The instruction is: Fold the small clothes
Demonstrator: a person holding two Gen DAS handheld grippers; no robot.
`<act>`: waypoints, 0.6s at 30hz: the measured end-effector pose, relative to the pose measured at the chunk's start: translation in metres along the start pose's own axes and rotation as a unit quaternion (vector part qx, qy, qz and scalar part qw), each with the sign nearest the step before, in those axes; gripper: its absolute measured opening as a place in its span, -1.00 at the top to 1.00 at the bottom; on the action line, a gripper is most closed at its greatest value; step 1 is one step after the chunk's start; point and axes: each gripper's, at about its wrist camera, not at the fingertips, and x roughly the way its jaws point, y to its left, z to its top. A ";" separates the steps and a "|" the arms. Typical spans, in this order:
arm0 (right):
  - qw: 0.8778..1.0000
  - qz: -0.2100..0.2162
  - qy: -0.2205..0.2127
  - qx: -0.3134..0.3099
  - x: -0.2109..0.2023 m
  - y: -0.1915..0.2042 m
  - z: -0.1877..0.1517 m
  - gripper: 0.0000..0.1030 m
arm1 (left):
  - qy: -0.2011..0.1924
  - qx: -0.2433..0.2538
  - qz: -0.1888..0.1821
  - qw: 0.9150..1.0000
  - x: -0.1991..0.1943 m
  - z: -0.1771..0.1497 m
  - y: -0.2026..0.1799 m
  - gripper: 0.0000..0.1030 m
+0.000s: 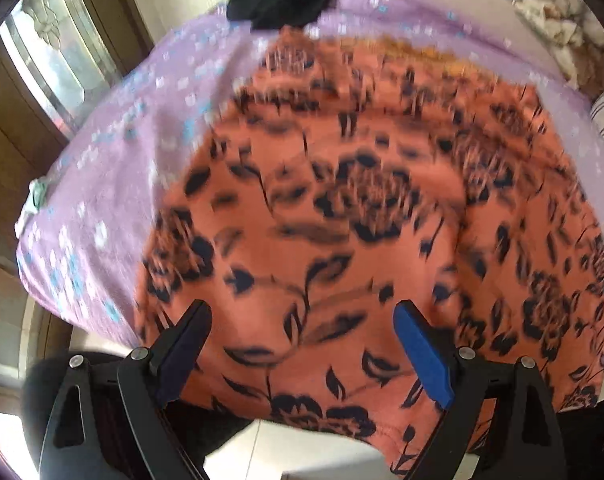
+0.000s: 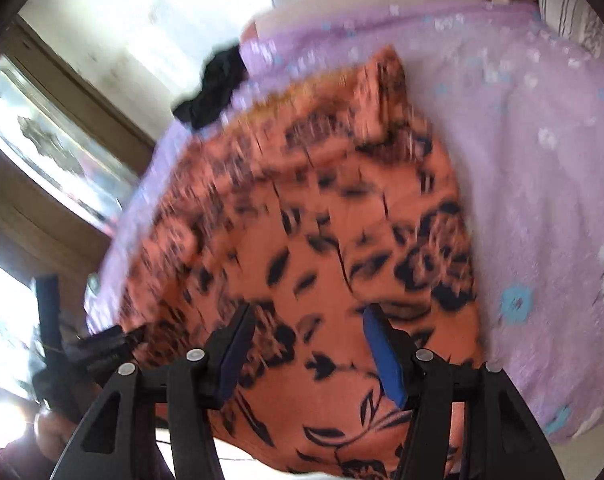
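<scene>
An orange garment with a black flower print lies spread on a lilac flowered bedsheet; its near edge hangs over the bed's front edge. My left gripper is open and empty, hovering over the garment's near left part. In the right wrist view the same garment fills the middle, with a folded-up corner at its far end. My right gripper is open and empty over the garment's near right part. The left gripper shows at the left edge of that view. Both views are motion-blurred.
A black garment lies bunched at the bed's far edge, also in the right wrist view. The lilac sheet stretches to the right. A striped pillow and rumpled cloth lie far right. A window is on the left.
</scene>
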 end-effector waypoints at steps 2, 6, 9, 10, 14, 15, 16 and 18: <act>1.000 0.013 -0.022 0.004 -0.008 0.000 0.004 -0.18 | -0.034 -0.003 -0.003 0.999 -0.012 0.009 0.006 -0.79; 0.999 0.015 -0.040 -0.010 -0.008 0.010 0.006 -0.18 | -0.070 -0.011 -0.002 0.997 -0.018 0.026 0.018 -0.79; 0.999 0.009 -0.027 -0.020 0.006 0.022 0.007 -0.18 | -0.066 -0.011 0.009 0.998 -0.004 0.035 0.021 -0.79; 0.999 0.004 -0.019 -0.025 0.013 0.026 0.007 -0.18 | -0.056 -0.012 0.008 0.998 0.006 0.035 0.022 -0.79; 0.999 -0.020 0.033 -0.037 0.042 0.032 0.000 -0.18 | 0.015 -0.006 0.006 1.000 0.046 0.024 0.020 -0.79; 0.997 -0.032 0.060 -0.033 0.054 0.030 -0.003 -0.18 | 0.023 -0.007 0.001 1.000 0.053 0.019 0.021 -0.81; 0.997 -0.037 0.064 -0.034 0.058 0.029 -0.004 -0.18 | 0.000 -0.018 -0.010 1.000 0.050 0.015 0.025 -0.81; 0.997 -0.038 0.055 -0.040 0.056 0.032 -0.003 -0.18 | -0.002 -0.016 -0.019 1.000 0.050 0.014 0.028 -0.82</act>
